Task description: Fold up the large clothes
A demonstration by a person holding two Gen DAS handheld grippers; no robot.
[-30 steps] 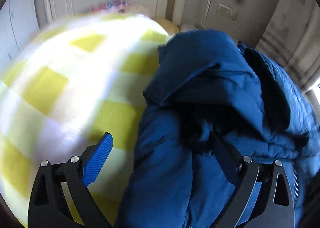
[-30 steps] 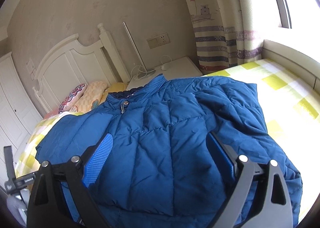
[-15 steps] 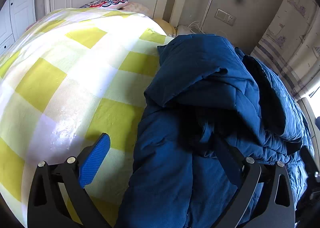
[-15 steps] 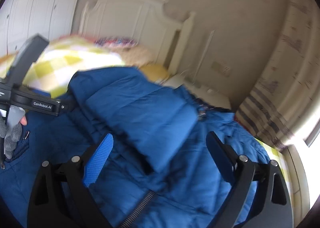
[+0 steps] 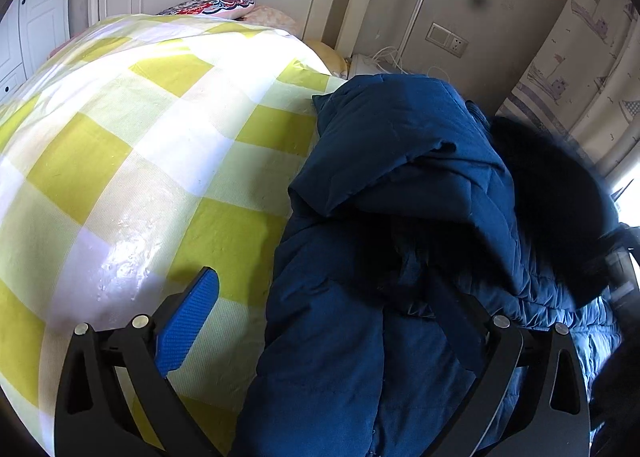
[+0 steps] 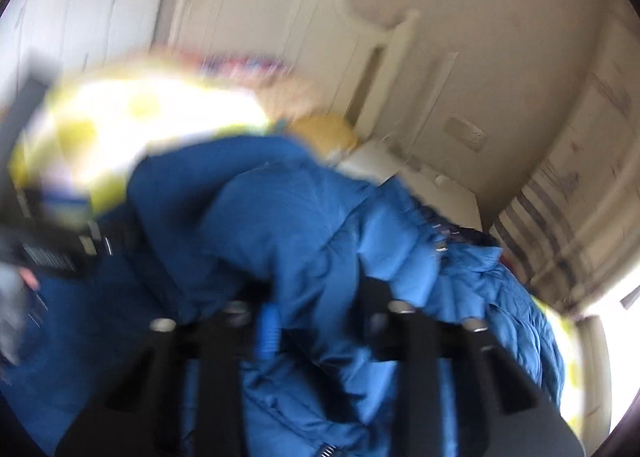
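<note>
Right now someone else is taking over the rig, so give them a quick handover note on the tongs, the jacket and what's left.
Left tongs: open, one finger over the checked bedspread, the other sunk in the blue puffer jacket, gripping nothing.
Right tongs: closing, with a fold of jacket fabric between the pads; the view is blurred.
Jacket: bunched in a heap at the bed's edge, one part flopped over the body.
Done: a first rough fold at most.
Left: flatten it, then finish folding.
</note>
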